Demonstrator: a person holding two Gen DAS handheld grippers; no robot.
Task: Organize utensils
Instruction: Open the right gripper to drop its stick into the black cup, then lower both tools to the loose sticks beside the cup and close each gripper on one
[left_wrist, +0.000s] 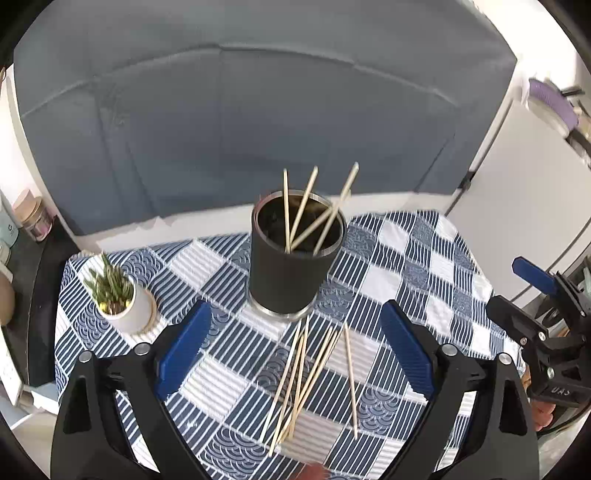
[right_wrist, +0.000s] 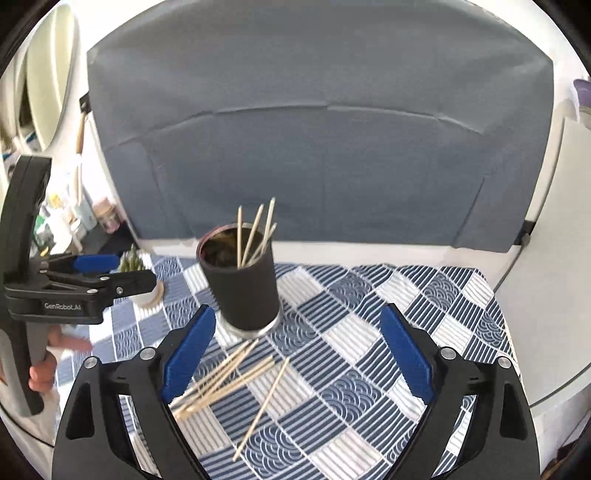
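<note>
Loosely scattered, the wooden sticks (left_wrist: 306, 384) lie on the checked tablecloth (left_wrist: 399, 280) between the left gripper (left_wrist: 295, 354)'s spread, empty jaws; beyond them, the black cup (left_wrist: 291, 254) holds four more. Right gripper (right_wrist: 295, 354) likewise gapes, empty.

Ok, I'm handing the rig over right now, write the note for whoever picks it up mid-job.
Left gripper: open, empty, above the loose sticks.
Right gripper: open, empty, over the same spot.
Black cup stands upright on the checked tablecloth, with four wooden sticks in the cup.
Loose wooden sticks lie on the cloth just in front of the cup, most in a crossed bundle, one single stick apart on the right.
Small potted plant sits left of the cup.
Done: four in. Left: pick up the loose ones and drop them in.
</note>
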